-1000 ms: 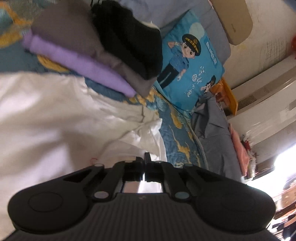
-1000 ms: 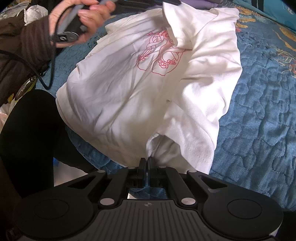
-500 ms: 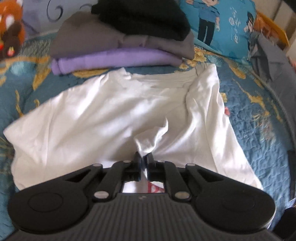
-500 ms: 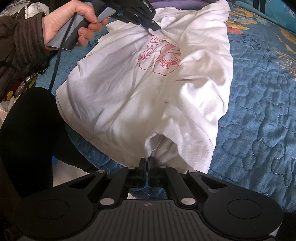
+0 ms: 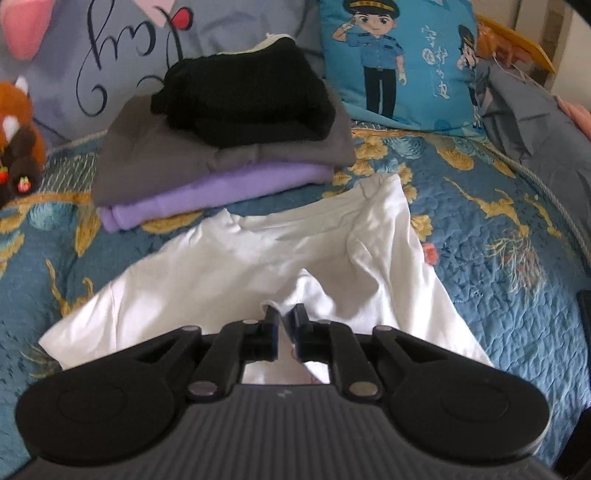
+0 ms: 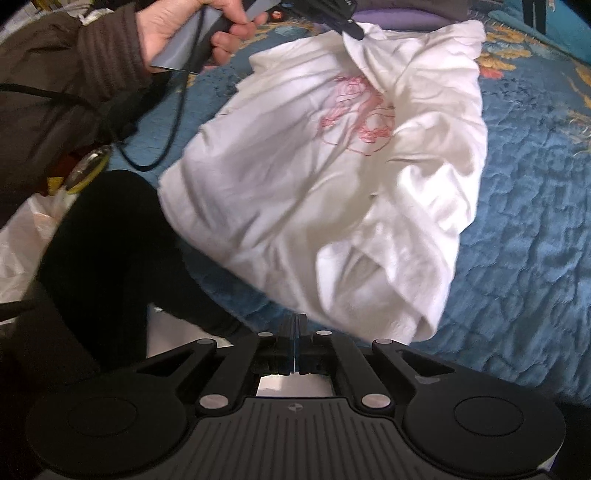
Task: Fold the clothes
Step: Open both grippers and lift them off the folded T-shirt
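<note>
My left gripper point(image 5: 285, 316) hangs over the near edge of the white T-shirt point(image 5: 258, 266), and its jaws are opening, now a small way apart. A fold of the white cloth sits in the gap between them; the pads look to have let go of it, though the cloth hides part of that gap. In the right wrist view the same gripper reaches in from the far left with its tip at a raised peak of the shirt, and my left hand point(image 6: 184, 27) grips its grey handle, a brown ribbed sleeve point(image 6: 99, 51) behind it.

My right gripper point(image 6: 294, 334) has its jaws pressed together. The shirt's near hem lies just beyond the tips, blurred, so I cannot tell whether any cloth is caught there.

The shirt lies spread and rumpled on the blue quilted bedspread point(image 5: 517, 258), a pink line drawing point(image 6: 358, 114) on its upper side. Beyond it, at the far side of the bed, stands a pile of folded clothes: purple point(image 5: 207, 195) at the bottom, grey point(image 5: 155, 155) in the middle, black point(image 5: 247, 99) on top. To the right of the pile leans a blue cushion point(image 5: 402, 59) printed with cartoon officers, and at the far left sits a brown plush toy point(image 5: 18, 136).
</note>
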Demonstrator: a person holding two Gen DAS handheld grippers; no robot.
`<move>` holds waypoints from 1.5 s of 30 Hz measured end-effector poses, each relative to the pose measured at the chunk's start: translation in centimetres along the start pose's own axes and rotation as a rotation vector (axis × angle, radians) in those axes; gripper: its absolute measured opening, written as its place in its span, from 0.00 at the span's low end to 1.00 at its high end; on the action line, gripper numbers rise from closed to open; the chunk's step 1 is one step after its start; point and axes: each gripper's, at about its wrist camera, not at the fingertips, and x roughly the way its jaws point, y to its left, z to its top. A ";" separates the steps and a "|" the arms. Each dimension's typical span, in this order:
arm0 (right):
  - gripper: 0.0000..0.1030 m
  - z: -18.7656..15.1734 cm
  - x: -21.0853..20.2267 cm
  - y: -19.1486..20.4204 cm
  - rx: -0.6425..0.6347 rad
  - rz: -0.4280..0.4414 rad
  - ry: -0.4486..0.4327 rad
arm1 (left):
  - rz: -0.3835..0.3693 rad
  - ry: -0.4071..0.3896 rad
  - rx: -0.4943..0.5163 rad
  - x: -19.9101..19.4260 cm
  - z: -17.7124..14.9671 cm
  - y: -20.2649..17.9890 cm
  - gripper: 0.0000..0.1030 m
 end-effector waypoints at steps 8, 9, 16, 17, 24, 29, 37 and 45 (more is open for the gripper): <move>0.18 0.0 -2.5 -0.1 -0.100 -0.209 -0.116 | -0.006 0.045 -0.013 0.2 -1.5 1.1 0.18; 0.23 0.1 -2.3 -0.1 -0.128 -0.227 -0.114 | -0.016 0.049 -0.008 0.0 -1.7 1.0 0.19; 0.24 0.4 -0.4 1.9 -0.349 -0.366 -0.119 | -0.062 0.040 0.072 -1.7 -1.9 -0.4 0.31; 0.24 0.4 0.0 2.1 -0.382 -0.386 -0.112 | -0.064 0.039 0.075 -1.8 -1.9 -0.5 0.31; 0.01 0.5 1.2 2.9 -0.453 -0.448 -0.078 | -0.087 0.046 0.076 -1.9 -2.1 -1.2 0.31; 0.01 0.8 -1.3 3.9 -0.417 -0.377 -0.114 | -0.099 0.040 0.087 -2.4 -2.1 -1.4 0.31; 0.02 1.3 -0.5 3.2 -0.324 -0.209 -0.051 | -0.125 0.026 0.090 -3.1 -1.9 -1.9 0.34; 0.04 0.9 3.7 2.1 -0.281 -0.182 0.062 | -0.018 0.053 0.034 -2.1 -2.1 -0.5 0.41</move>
